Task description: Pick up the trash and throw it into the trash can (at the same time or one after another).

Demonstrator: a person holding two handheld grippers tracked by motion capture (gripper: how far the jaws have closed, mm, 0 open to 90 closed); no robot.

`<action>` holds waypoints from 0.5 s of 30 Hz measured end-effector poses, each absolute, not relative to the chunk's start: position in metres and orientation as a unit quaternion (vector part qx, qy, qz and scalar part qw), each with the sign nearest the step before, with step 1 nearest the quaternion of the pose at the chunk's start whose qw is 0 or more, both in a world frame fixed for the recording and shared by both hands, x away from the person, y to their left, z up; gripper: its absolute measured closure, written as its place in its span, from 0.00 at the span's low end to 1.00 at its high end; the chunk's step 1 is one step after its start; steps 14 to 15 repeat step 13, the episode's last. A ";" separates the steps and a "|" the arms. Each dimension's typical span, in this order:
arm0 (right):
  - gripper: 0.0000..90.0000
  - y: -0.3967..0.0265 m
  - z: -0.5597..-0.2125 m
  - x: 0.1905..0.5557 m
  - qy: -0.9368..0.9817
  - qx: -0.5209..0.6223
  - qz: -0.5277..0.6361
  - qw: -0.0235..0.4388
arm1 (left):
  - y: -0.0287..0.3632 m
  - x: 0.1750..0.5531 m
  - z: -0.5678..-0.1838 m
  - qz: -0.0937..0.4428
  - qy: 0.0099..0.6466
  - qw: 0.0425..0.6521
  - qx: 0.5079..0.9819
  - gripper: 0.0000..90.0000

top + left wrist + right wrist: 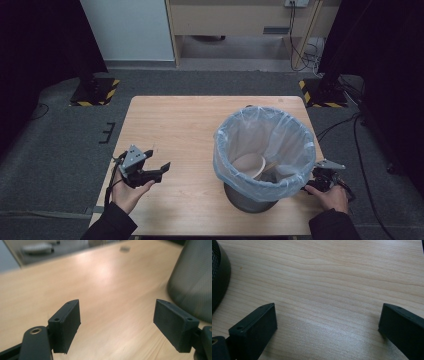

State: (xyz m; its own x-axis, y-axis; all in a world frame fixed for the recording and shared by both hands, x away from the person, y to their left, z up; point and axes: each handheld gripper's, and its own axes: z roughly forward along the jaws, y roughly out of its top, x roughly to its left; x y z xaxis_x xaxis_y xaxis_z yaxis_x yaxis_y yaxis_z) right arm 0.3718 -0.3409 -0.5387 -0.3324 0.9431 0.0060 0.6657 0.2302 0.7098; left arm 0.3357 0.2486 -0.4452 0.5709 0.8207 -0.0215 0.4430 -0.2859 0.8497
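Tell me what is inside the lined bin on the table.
Inside the bin, past its blue plastic liner, lie a pale paper bowl and a thin wooden stick. The liner's near rim hides whatever lies beneath them.

1. I am counting one wooden table.
2. I am counting one mesh waste bin, lined with one pale blue bag.
3. Inside, I am seeing one paper bowl and one wooden stick.
4. I am counting two grippers: left gripper, right gripper.
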 end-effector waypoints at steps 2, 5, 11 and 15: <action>0.02 -0.341 -0.539 0.372 0.753 0.534 0.315 0.220 | 0.260 0.337 -0.462 0.202 0.432 0.403 0.782 0.21; 0.02 -0.341 -0.539 0.372 0.753 0.534 0.315 0.220 | 0.277 0.339 -0.483 0.190 0.456 0.352 0.795 0.19; 0.02 -0.341 -0.539 0.372 0.754 0.533 0.316 0.219 | 0.303 0.346 -0.506 0.173 0.505 0.307 0.788 0.18; 0.01 -0.341 -0.539 0.372 0.755 0.533 0.315 0.218 | 0.308 0.348 -0.511 0.170 0.513 0.289 0.790 0.15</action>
